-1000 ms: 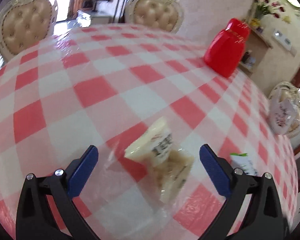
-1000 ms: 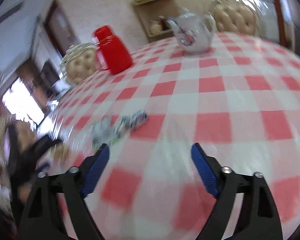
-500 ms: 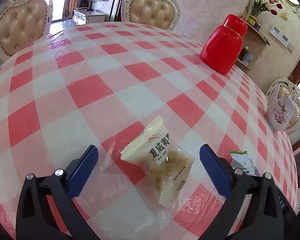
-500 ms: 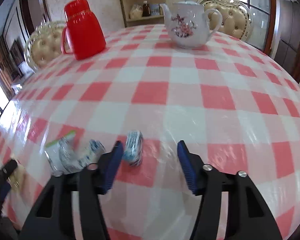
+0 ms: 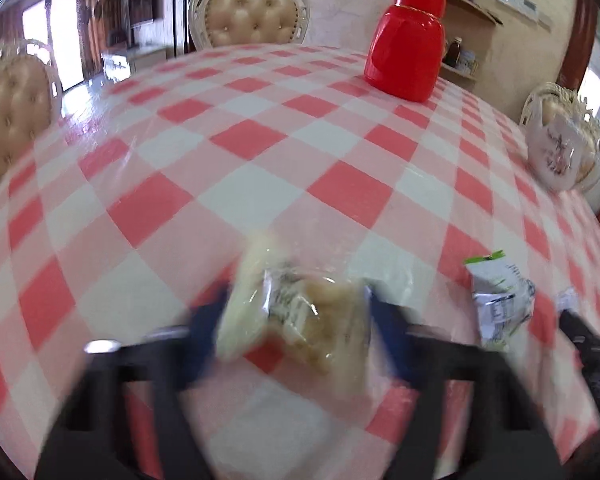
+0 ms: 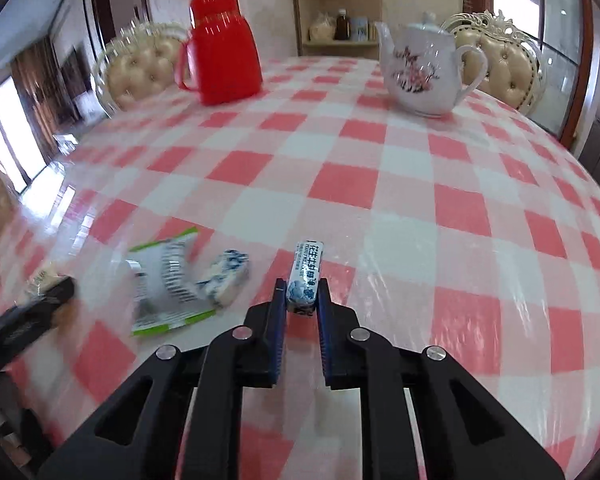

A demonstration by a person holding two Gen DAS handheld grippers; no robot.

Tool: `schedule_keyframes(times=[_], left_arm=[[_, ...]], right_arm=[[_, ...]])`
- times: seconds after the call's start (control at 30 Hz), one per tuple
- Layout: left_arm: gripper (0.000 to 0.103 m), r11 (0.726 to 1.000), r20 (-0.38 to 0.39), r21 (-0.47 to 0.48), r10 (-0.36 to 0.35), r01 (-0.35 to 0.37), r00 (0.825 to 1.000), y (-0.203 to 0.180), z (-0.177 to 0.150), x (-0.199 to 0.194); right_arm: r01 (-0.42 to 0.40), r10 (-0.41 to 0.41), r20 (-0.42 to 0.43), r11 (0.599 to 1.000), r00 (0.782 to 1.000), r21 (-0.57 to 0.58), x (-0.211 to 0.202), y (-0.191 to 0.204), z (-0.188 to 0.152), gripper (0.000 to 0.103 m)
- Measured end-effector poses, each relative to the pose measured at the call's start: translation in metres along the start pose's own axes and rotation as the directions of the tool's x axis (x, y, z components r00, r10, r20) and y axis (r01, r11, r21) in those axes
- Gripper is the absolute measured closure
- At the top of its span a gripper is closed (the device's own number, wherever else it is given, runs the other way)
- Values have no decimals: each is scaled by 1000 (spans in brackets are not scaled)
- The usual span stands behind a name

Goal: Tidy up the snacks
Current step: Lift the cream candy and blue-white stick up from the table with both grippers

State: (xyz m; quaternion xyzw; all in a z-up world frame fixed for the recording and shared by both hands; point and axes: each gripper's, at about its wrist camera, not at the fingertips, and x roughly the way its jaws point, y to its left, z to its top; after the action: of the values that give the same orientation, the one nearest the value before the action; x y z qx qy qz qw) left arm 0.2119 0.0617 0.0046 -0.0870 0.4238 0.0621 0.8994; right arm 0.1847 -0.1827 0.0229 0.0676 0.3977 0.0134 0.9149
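In the blurred left wrist view my left gripper (image 5: 296,320) is closed around a cream snack packet (image 5: 292,316), with both blue pads against its sides. In the right wrist view my right gripper (image 6: 302,294) is shut on a narrow blue-and-white candy bar (image 6: 306,276) that points away from me. To its left on the table lie a second blue-and-white candy (image 6: 224,276) and a silver packet with green edges (image 6: 164,284). The silver packet also shows in the left wrist view (image 5: 500,300).
A red lidded jug (image 6: 218,50) and a white floral teapot (image 6: 424,72) stand at the far side of the red-checked table (image 6: 420,184). Cream tufted chairs (image 5: 248,20) ring the table. A wooden shelf (image 6: 336,4) stands behind.
My left gripper has closed onto the cream packet. My right gripper has moved over the narrow candy bar and shut on it.
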Motion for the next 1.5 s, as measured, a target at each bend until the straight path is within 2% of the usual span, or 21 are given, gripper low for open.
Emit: schedule_keyframes(times=[0.03,0.1,0.2,0.3,0.43,0.63,0.8,1.0,1.5], left_arm=[[63,999,2,0,-33,33,999,1,0,0],[67,997,4,-11,-80,80,997,5,0,-1],[67,988,50,-14,-154,155,987,8,2,-13],[67,984,110,40,-180,176,978,0,0,-33],[67,968,107,72,-247,241,963,-12,-11,-55],[67,958,170,179,-252,222,953,-39,-31,-94],[67,952,153,183,-272,243,950,-37,-51,-103],[66,959,143,145,-263,242,954,-20,-71,-108],[66,971,194,30,-240,239,951,32,-108,-145]], right_arm=[[-23,23,13,1000,1000,6,-8,0,-3,88],[-55,55,40,998,998,6,-28,4,-12,88],[-106,105,74,994,992,9,-55,8,-30,88],[-134,134,109,991,985,-3,-77,13,-46,88],[-140,141,94,990,986,-16,-83,18,-63,88],[-77,83,116,995,990,-63,-101,24,-80,88],[-22,38,132,993,990,-120,-114,33,-97,88],[16,7,147,988,989,-154,-120,37,-104,88],[7,28,159,977,987,-212,-130,53,-118,88]])
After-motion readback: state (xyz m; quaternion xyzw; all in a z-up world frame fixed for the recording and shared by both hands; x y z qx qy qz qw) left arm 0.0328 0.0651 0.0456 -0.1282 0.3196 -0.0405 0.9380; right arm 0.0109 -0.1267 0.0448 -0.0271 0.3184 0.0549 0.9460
